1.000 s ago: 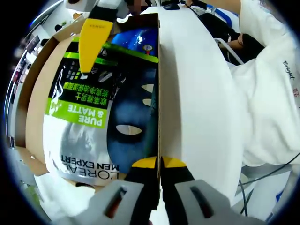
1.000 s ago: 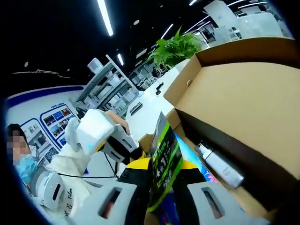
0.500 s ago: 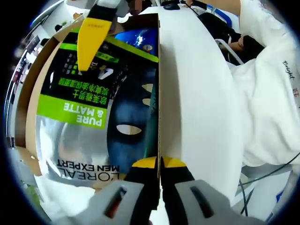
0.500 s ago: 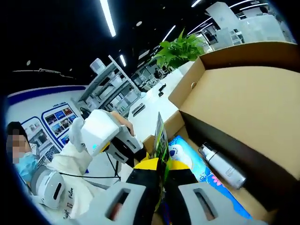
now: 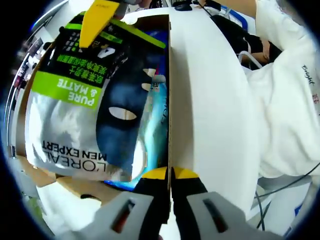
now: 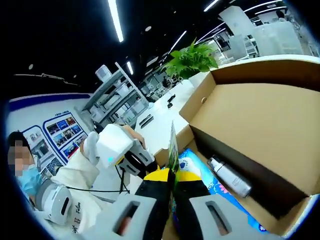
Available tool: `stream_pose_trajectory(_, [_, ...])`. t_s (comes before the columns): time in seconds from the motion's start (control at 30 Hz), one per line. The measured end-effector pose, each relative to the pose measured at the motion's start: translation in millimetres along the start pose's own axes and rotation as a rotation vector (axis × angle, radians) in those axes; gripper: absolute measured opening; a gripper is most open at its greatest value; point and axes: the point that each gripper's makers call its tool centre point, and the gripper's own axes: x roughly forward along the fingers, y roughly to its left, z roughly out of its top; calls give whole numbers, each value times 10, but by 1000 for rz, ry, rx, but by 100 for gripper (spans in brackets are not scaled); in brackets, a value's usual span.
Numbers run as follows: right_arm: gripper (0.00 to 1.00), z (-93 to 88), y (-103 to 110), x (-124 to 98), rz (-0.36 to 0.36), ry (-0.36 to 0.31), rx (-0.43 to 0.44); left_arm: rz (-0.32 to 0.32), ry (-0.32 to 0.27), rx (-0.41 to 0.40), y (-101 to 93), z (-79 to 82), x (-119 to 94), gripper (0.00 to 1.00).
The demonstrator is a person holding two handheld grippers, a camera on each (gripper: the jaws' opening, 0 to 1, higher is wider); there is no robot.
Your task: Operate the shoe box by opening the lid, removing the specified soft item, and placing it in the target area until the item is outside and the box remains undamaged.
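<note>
The shoe box (image 6: 260, 120) is the landmark here: a brown cardboard box standing open on a white table (image 6: 155, 127), its lid (image 5: 210, 100) swung back and held upright on edge. In the left gripper view the left gripper (image 5: 170, 175) has its yellow-tipped jaws clenched on the thin edge of that lid, whose white outer face runs up the picture just to the right of the box opening. The soft item, a face mask sachet (image 5: 85, 100) printed silver, black and green, hangs over the box opening, raised clear of the floor of the box and covering most of the interior from this angle; its upper corner is gripped by the right gripper (image 5: 97, 20), whose yellow jaw tip shows at the far end of the box. In the right gripper view the right gripper (image 6: 171, 176) is clamped tight on the sachet (image 6: 173, 145), seen edge-on as a thin green strip rising between the jaws above the near side of the box. On the box floor lie a blue patterned packet (image 6: 220, 195) and, against the inner wall, a silver metal flask (image 6: 229, 176). Beyond the box stands a green potted plant (image 6: 192, 57). A person's white sleeve (image 5: 285, 90) lies beside the lid's outer face
</note>
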Motion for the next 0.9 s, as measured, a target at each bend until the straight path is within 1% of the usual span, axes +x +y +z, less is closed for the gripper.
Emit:
stream_pose_trajectory(0.1, [0,14,-23,-122,-3,-14,3,0,-1,2,-53,-1,4,1])
stream_pose_trajectory(0.27, [0,26,-55,-352,-39,-25,-3,-2,0,0,-148,-6,11,1])
stream_pose_trajectory(0.43, [0,120,-45,-575,-33,-64,18,-2,0,0,-215,-7,17,1])
stream_pose_trajectory(0.57, [0,103,-38,-715,-45,-73,23,-1,0,0,-244,-8,19,1])
stream_pose_trajectory(0.7, [0,119,5,-881,-37,-104,38,-3,1,-2,-277,-9,22,1])
stream_pose_trajectory(0.83, [0,109,1,-1042,-60,-123,55,-3,-2,1,-141,-7,11,1])
stream_pose_trajectory(0.9, [0,105,-11,-1131,-62,-128,60,-2,-3,3,-135,-7,10,1])
